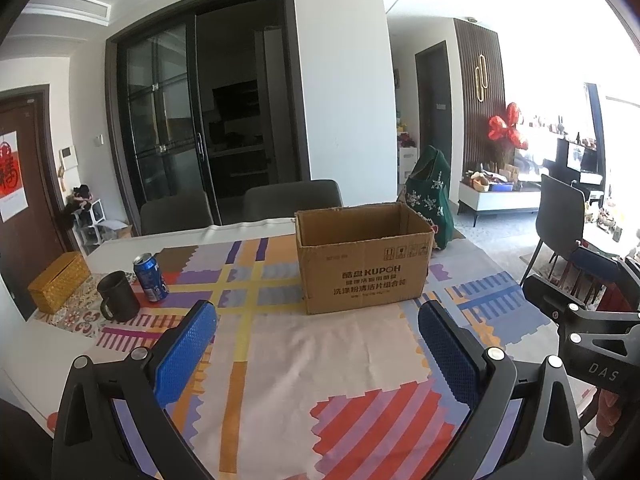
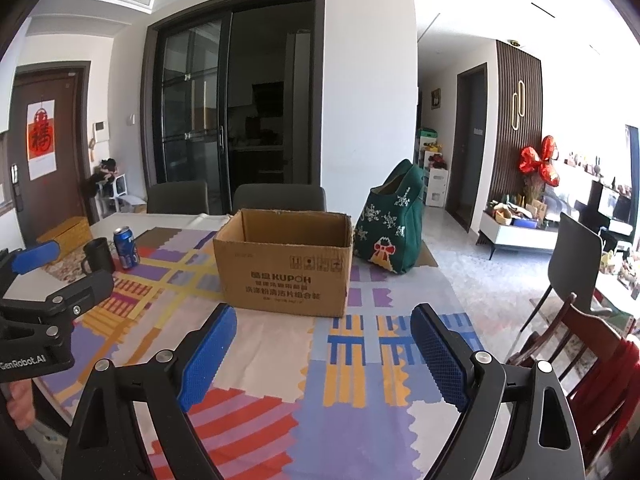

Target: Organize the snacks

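An open cardboard box stands on the patterned tablecloth, its inside hidden from here. A blue soda can stands at the table's left, next to a dark mug. A green cloth bag sits behind the box on the right. My left gripper hovers open over the cloth in front of the box, nothing between its blue pads. My right gripper is likewise open and empty, short of the box.
A woven yellow box lies at the far left table edge. Two grey chairs stand behind the table; a dark chair and a red wooden chair stand at the right. The left gripper's body shows at the right view's left edge.
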